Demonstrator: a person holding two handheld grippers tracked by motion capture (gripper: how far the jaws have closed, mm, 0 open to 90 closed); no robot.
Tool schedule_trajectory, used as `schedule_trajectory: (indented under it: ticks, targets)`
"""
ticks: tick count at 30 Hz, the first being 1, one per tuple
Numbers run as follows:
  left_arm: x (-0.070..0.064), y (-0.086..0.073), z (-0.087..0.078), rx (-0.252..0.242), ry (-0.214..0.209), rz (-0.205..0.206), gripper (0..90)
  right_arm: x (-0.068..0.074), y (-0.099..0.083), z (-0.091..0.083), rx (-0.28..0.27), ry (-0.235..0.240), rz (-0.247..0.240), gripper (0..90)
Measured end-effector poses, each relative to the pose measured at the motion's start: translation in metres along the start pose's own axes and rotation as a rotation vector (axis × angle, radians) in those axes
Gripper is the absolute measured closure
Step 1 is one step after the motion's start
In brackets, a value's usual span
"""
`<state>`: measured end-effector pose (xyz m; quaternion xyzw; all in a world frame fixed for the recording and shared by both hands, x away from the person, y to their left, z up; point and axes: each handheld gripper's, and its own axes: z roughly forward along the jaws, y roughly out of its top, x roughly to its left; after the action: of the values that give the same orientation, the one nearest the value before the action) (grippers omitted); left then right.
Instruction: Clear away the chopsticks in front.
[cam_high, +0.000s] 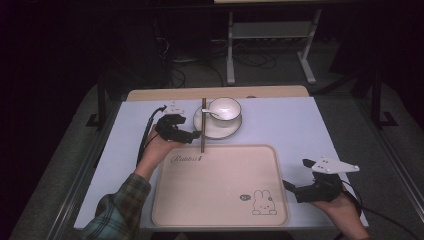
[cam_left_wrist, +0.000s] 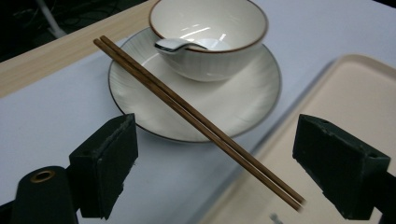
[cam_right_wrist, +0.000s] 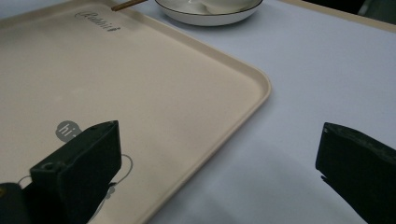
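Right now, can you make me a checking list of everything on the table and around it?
Surface: pale blue table, wooden strip along its far edge.
Job's things: chopsticks, a brown pair lying from the plate rim down onto the tray edge. White bowl stands on the plate, white spoon in the bowl. Tray is beige with a bunny picture.
Clutter: nothing seen.
Grippers: left gripper open, jaws either side of the chopsticks, not touching them. Right gripper open, holding nothing, over the tray's corner.
Cables: a black cable trails from the left gripper.
Surroundings: dark room, white stand legs and loose wires on the floor behind the table.
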<state>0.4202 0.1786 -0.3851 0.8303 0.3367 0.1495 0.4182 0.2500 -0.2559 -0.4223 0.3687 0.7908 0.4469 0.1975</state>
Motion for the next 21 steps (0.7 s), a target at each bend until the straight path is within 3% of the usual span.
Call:
schedule_trajectory:
  ticks: [12, 21]
  targets:
    - [0.011, 0.013, 0.042, 0.067, 0.016, -0.032, 31.2, -0.001, 0.0, -0.002, -0.009, 0.002, 0.004, 0.0]
    - [0.01, 0.019, 0.07, 0.164, 0.066, -0.019, 43.2, -0.002, 0.0, -0.003, -0.015, 0.004, 0.01, 0.0]
